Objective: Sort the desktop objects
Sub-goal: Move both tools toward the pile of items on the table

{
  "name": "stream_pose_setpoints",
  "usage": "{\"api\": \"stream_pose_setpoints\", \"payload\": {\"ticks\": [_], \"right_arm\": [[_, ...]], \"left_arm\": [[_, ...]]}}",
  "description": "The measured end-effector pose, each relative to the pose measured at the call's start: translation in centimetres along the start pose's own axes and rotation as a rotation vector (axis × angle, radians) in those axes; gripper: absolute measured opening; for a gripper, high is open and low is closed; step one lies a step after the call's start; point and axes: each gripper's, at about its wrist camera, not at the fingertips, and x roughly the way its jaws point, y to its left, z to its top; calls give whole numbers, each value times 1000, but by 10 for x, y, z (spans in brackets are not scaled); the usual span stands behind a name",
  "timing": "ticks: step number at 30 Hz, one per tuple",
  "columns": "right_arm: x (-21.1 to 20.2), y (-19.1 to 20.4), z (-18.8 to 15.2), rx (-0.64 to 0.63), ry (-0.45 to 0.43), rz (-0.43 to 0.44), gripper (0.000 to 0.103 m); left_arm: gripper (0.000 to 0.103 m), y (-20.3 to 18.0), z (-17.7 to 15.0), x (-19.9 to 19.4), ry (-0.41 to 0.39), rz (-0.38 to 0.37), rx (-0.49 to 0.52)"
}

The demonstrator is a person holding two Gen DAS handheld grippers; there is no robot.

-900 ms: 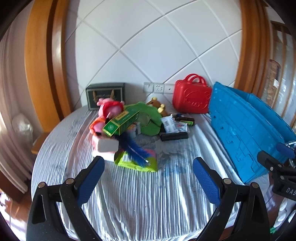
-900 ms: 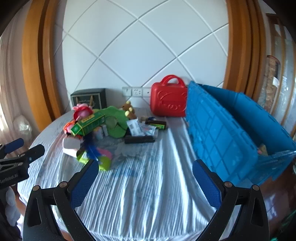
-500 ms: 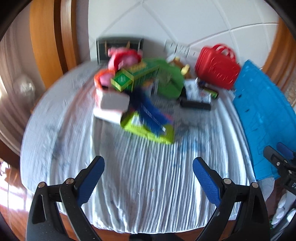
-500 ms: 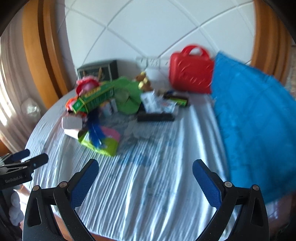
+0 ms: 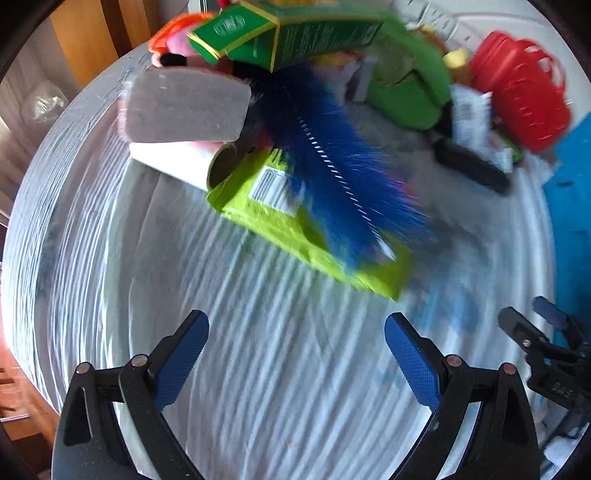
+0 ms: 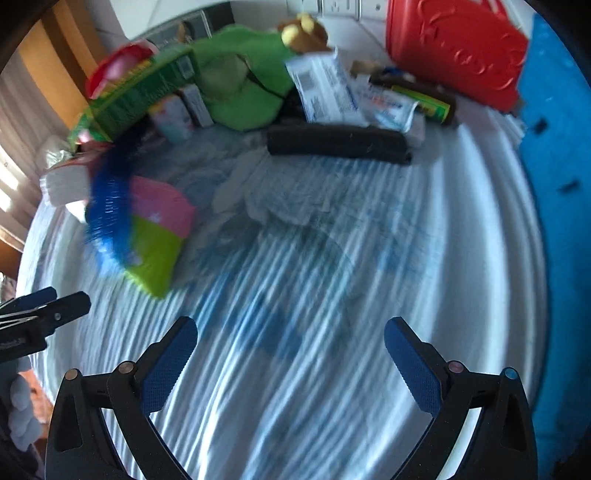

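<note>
Clutter for sorting sits heaped at the far side of our surface (image 6: 332,369), blue brush (image 5: 332,173) across lime packet (image 5: 295,229), so both left gripper (image 5: 295,354) and right gripper (image 6: 291,354) tilt down wide and empty, blue crate (image 6: 561,184) alongside.

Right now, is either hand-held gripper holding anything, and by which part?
Nothing is held. The left hand-held gripper and right hand-held gripper both stand open over bare tablecloth.

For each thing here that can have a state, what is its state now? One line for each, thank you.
Left gripper: jaws open, empty.
Right gripper: jaws open, empty.
Long green cardboard box: closed, resting atop the pile.
Red plastic case with handle: closed.
Blue bristle brush: lying across the lime-green packet.
</note>
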Motion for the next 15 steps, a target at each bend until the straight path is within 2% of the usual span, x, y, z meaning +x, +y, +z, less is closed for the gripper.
{"api": "stream_pose_setpoints", "payload": {"ticks": [3, 6, 11, 12, 15], "right_arm": [[26, -1, 12, -18, 25, -15, 102], [43, 0, 19, -34, 24, -24, 102], [54, 3, 18, -50, 25, -45, 103], [54, 5, 17, -58, 22, -54, 103], [52, 7, 12, -74, 10, -85, 103]], "left_arm": [[97, -3, 17, 25, 20, 49, -6], [97, -6, 24, 37, 21, 51, 10], [97, -2, 28, 49, 23, -50, -27], [100, 0, 27, 51, 37, -88, 53], [103, 0, 22, 51, 8, -87, 65]]}}
